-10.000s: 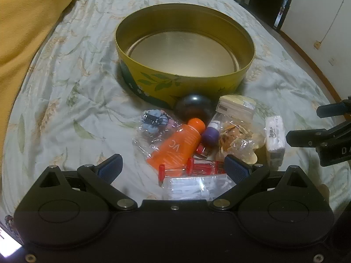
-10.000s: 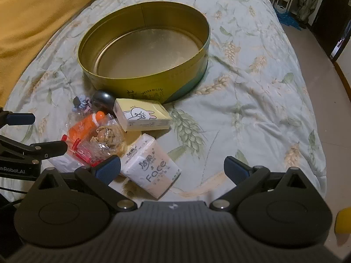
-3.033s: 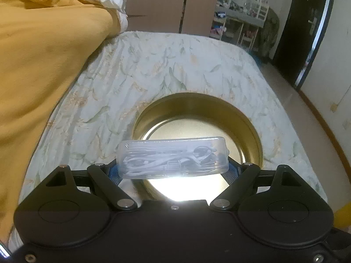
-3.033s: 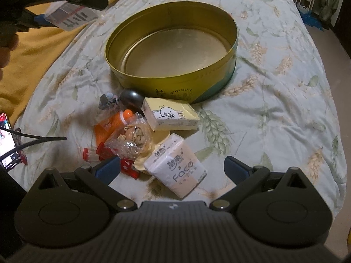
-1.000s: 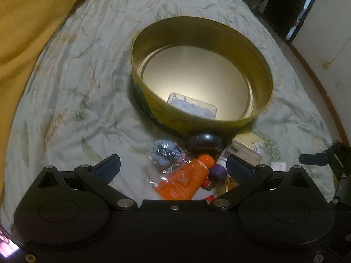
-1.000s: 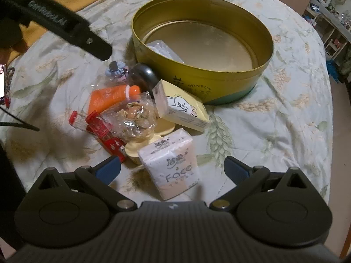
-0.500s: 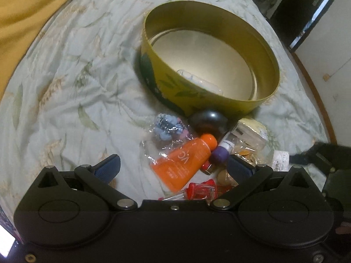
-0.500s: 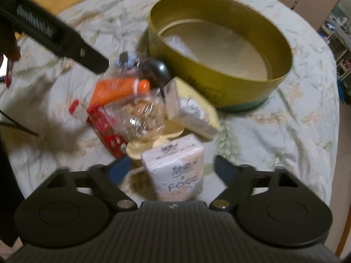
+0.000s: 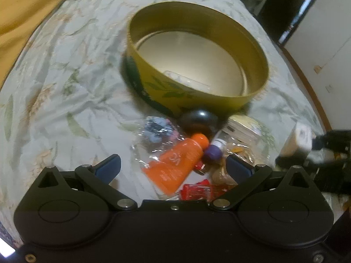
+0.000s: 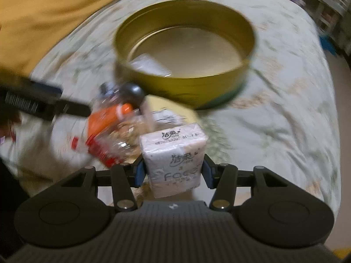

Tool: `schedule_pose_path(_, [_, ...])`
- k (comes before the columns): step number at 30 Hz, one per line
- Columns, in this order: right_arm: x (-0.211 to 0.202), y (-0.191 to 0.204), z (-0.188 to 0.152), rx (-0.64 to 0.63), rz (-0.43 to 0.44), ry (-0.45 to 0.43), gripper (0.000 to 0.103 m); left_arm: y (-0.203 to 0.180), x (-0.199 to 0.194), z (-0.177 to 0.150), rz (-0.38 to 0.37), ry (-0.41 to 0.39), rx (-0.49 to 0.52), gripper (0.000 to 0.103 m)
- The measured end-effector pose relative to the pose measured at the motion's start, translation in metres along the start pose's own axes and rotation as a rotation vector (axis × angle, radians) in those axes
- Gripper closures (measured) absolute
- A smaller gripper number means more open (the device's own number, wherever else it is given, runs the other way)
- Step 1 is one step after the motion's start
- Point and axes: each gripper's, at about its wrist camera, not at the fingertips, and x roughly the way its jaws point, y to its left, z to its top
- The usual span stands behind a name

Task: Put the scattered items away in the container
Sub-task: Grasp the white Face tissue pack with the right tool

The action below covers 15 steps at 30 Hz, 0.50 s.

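Observation:
A round yellow tin (image 9: pixel 258 83) stands on the bed, with a clear plastic case (image 9: pixel 186 80) lying inside by its near wall. In front of it lies a pile of small items. My left gripper (image 9: pixel 173 165) hangs open over the pile, above an orange tube (image 9: pixel 169 175). My right gripper (image 10: pixel 173 173) has its jaws closing on a white tissue pack (image 10: pixel 175 153), and the blue pads press both of its sides. The pack (image 9: pixel 300 138) is raised off the bedcover at the pile's right edge. The tin (image 10: pixel 219 87) is blurred in the right wrist view.
The pile holds a black ball (image 9: pixel 199 119), a bag of blue hair ties (image 9: pixel 158 129), a purple-capped bottle (image 9: pixel 212 151), a red packet (image 9: pixel 197 190), a clear snack bag (image 10: pixel 122 135) and a yellow box (image 9: pixel 243 127). A yellow blanket (image 9: pixel 22 6) lies at the left. The bed's edge is on the right.
My right gripper closed from wide open onto the tissue pack and lifted it. My left gripper, which dropped the clear case into the tin earlier, came down closer to the pile.

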Motion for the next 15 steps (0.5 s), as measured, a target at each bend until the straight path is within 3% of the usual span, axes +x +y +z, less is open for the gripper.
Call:
schedule_pose_path(4, [-0.008,-0.021,-0.001,0.117,-0.001,-0.019,0.049,-0.01,0.0,-0.003,-0.006,0.0,0.045,0.001])
schedule_pose_path(15, [-0.025,-0.029,-0.001,0.18,0.003,-0.077,0.048,-0.041,0.005,-0.017,-0.043,-0.036,0.168,0.001])
